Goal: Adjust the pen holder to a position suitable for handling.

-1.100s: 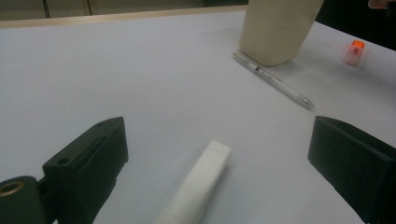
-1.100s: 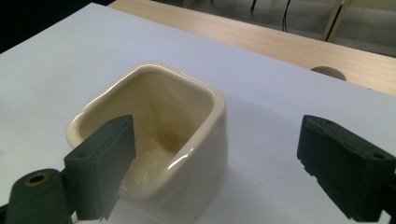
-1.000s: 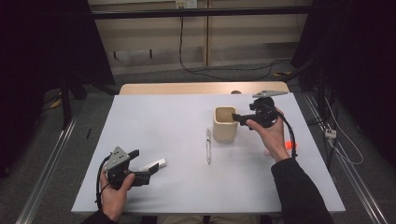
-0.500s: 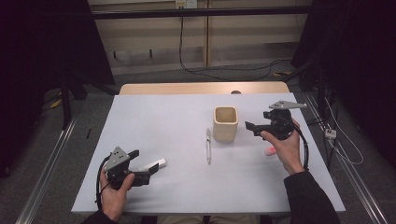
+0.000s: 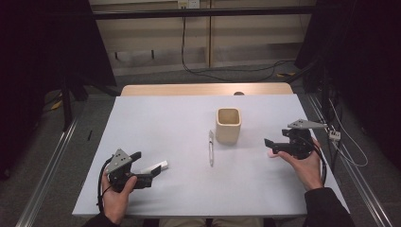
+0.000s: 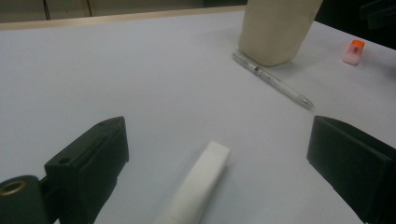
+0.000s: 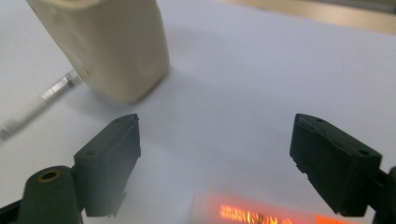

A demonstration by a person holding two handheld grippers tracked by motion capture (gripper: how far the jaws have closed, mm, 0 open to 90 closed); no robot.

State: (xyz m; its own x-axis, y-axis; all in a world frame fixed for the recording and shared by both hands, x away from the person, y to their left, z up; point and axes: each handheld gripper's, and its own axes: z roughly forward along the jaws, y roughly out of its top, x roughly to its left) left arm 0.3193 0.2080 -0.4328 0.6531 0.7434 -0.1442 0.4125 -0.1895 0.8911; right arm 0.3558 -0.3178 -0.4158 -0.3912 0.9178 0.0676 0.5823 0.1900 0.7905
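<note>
A beige square cup (image 5: pixel 229 125) stands upright mid-table, with a clear pen (image 5: pixel 211 147) lying just left of it. My left gripper (image 5: pixel 145 168) rests low at the front left. It is open, and a white tube (image 6: pixel 198 184) lies on the table between its jaws, untouched. My right gripper (image 5: pixel 270 145) hovers right of the cup, pointing left. Its jaws have just been closing a little but are still wide apart and press on nothing. A small pink-and-orange item (image 7: pixel 261 212) lies on the table below and between them, blurred. The cup (image 7: pixel 107 46) is ahead of that gripper to its left.
The white tabletop (image 5: pixel 165 123) has a wooden strip along its far edge (image 5: pixel 203 89). Dark floor and a metal rail (image 5: pixel 52 170) lie to the left, and cables (image 5: pixel 345 142) hang off the right side. The pink-and-orange item (image 6: pixel 353 51) also appears right of the cup (image 6: pixel 278 28).
My right hand has moved from beside the cup's rim out to the right and lower, toward the table's near side. The left hand and the white tube have not moved.
</note>
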